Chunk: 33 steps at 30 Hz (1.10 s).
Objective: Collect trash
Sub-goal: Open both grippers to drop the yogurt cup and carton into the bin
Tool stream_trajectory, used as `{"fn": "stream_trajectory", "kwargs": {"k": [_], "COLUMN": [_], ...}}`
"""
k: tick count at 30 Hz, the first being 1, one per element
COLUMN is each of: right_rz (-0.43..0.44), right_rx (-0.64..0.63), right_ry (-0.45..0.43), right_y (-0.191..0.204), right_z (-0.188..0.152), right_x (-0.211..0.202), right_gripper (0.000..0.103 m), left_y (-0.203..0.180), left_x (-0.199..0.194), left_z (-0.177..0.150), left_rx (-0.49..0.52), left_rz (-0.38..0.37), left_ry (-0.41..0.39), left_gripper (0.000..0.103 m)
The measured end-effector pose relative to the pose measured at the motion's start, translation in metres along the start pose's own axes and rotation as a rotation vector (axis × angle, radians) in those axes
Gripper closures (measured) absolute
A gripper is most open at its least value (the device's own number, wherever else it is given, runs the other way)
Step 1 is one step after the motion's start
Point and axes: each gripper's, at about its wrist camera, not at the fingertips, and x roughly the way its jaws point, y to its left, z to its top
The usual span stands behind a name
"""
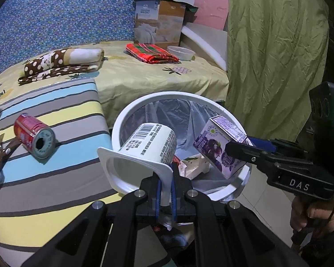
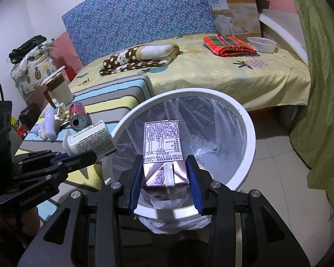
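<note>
We hold the yogurt cup [image 1: 149, 149] in the left tool [image 1: 165, 191] and the juice carton [image 2: 162, 155] in the right tool [image 2: 164, 182], both over the bin [image 2: 245, 120].

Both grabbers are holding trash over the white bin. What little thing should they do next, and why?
Probably open the right gripper and let the purple carton drop, since it hangs over the lined bin. The left gripper pinches the yogurt cup nearer the bin's rim, so it may need nudging inward first.
</note>
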Motion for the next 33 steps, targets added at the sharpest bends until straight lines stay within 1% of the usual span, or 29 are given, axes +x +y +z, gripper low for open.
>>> {"fn": "stream_trajectory", "kwargs": {"k": [5, 6, 7, 8, 10, 12, 13, 22, 33], "right_rz": [0.008, 0.010, 0.013, 0.015, 0.020, 0.024, 0.024, 0.026, 0.048], "right_rx": [-0.008, -0.010, -0.012, -0.015, -0.021, -0.028, -0.031, -0.030, -0.018], "right_ry": [0.028, 0.034, 0.039, 0.041, 0.045, 0.045, 0.043, 0.019, -0.046], "right_y": [0.000, 0.000, 0.000, 0.002, 0.003, 0.004, 0.004, 0.005, 0.013], "right_z": [0.000, 0.000, 0.000, 0.000, 0.000, 0.000, 0.000, 0.001, 0.003], "right_x": [0.006, 0.008, 0.008, 0.009, 0.010, 0.010, 0.009, 0.001, -0.018], "right_gripper": [0.062, 0.062, 0.062, 0.062, 0.062, 0.061, 0.060, 0.059, 0.059], "left_y": [0.002, 0.002, 0.003, 0.004, 0.004, 0.005, 0.005, 0.016, 0.021], "left_x": [0.008, 0.008, 0.008, 0.008, 0.006, 0.004, 0.003, -0.008, -0.030], "left_z": [0.001, 0.000, 0.000, 0.000, 0.000, 0.001, 0.001, -0.003, -0.018], "left_rx": [-0.008, -0.008, -0.010, -0.013, -0.017, -0.019, -0.021, -0.057, -0.075], "left_rz": [-0.014, -0.012, -0.015, -0.019, -0.029, -0.033, -0.036, -0.019, -0.002], "left_ry": [0.014, 0.014, 0.013, 0.013, 0.007, -0.003, -0.007, -0.024, -0.037], "left_gripper": [0.094, 0.090, 0.084, 0.081, 0.071, 0.064, 0.062, 0.062, 0.062]}}
